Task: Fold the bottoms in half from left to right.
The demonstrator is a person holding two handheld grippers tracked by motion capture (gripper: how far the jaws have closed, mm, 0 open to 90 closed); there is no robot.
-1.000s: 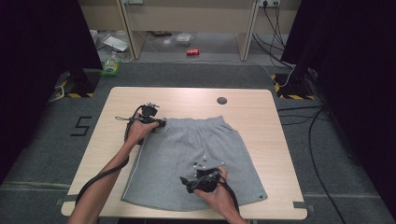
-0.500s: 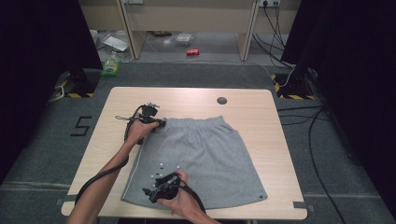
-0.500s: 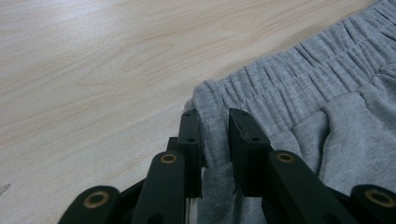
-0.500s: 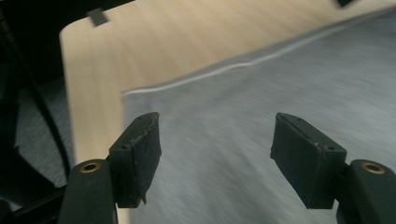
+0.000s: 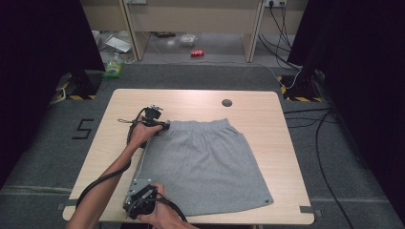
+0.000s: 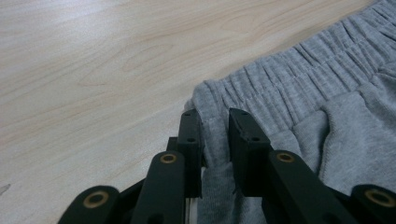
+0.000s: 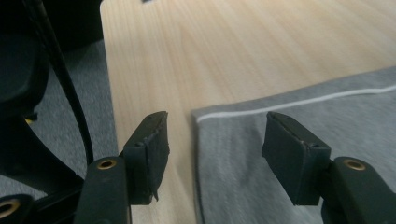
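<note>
A pair of grey shorts [image 5: 205,167] is spread flat on the wooden table [image 5: 267,124], waistband at the far side and hems toward the near edge. The far left corner of the waistband [image 6: 261,79] is pinched between the jaws of the left gripper [image 6: 215,126] — cloth is seen bunched between the two black pads. The right gripper [image 7: 212,140] is held at the near left corner of the shorts, its jaws spread wide; the hem corner with its white stripe [image 7: 289,103] lies between and just ahead of them, not yet caught.

A slip could be expected at the near corner: the cloth lies flat against the table, so if the jaws are closed without one being worked under the edge, only air may be nipped. The corner also sits close to the table's near left edge, and a low approach could knock a jaw against the wood. If the pinched waistband corner is pulled before the second grip is made, the shorts would be dragged askew.

Compared with a second ago, the right gripper has been carried from the near middle of the shorts across to the near left corner — the left gripper has been kept at the waistband, and the garment has not visibly shifted.
</note>
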